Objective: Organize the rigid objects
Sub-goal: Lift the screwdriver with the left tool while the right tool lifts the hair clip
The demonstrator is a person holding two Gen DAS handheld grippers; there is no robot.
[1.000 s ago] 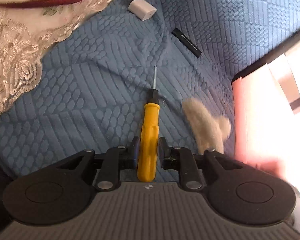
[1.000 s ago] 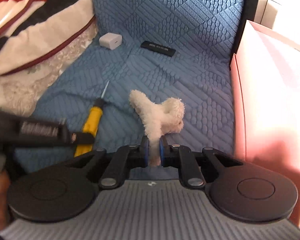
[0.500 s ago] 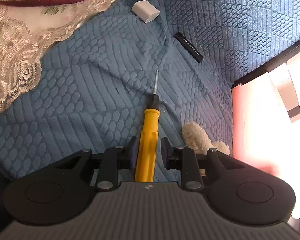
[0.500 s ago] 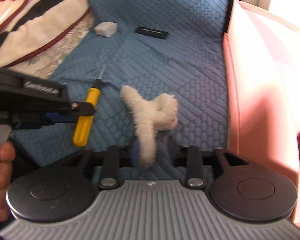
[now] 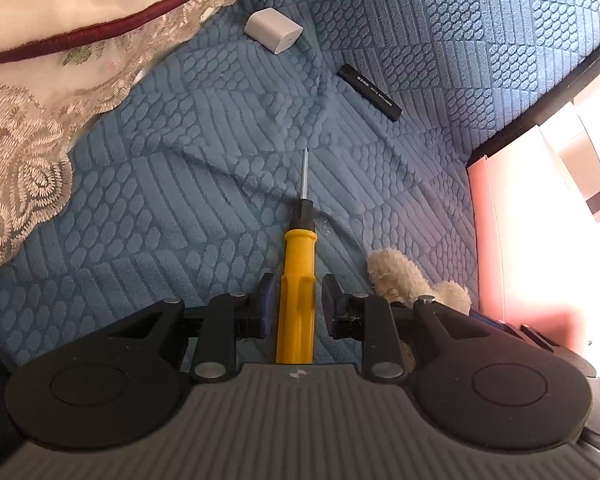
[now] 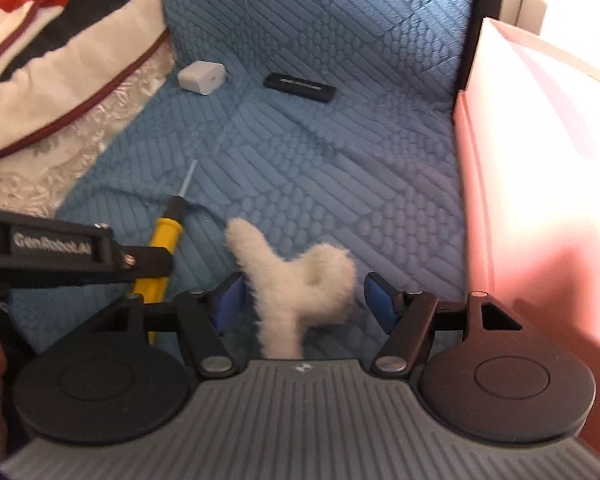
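On the blue quilt [image 5: 148, 216], left wrist view: left gripper [image 5: 296, 304] sits narrow around the screwdriver [image 5: 296, 280]. Pads flank the yellow handle; small gaps show each side, so a firm pinch is doubtful. I cannot tell if it bears. Shaft points away up the quilt, tip resting on cloth. White charger [image 5: 273, 30] lies far up near the lace cloth [image 5: 24, 152]; black stick [image 5: 369, 91] to its right, well apart from the screwdriver. Fluffy clip [image 5: 404, 280] just right of the gripper. Pink bin [image 5: 540, 260] at right edge.

Right wrist view: right gripper [image 6: 304, 300] has just been opening. Blue pads stand wide and clear of the fluffy clip [image 6: 296, 280], which lies loose between them on the quilt. Left gripper's body [image 6: 76, 256] crosses at left over the screwdriver [image 6: 164, 240]. Charger [image 6: 201, 74] and stick [image 6: 300, 86] lie beyond; pink bin [image 6: 540, 180] beside the quilt at right.

Judgement on the step: the clip reads as set down, the screwdriver as next.
- Close the left pads square on the handle's thick part before lifting.
- Lift straight, keeping the tip off the quilt's ridges.
- Draw the right gripper back so it does not drag the clip.
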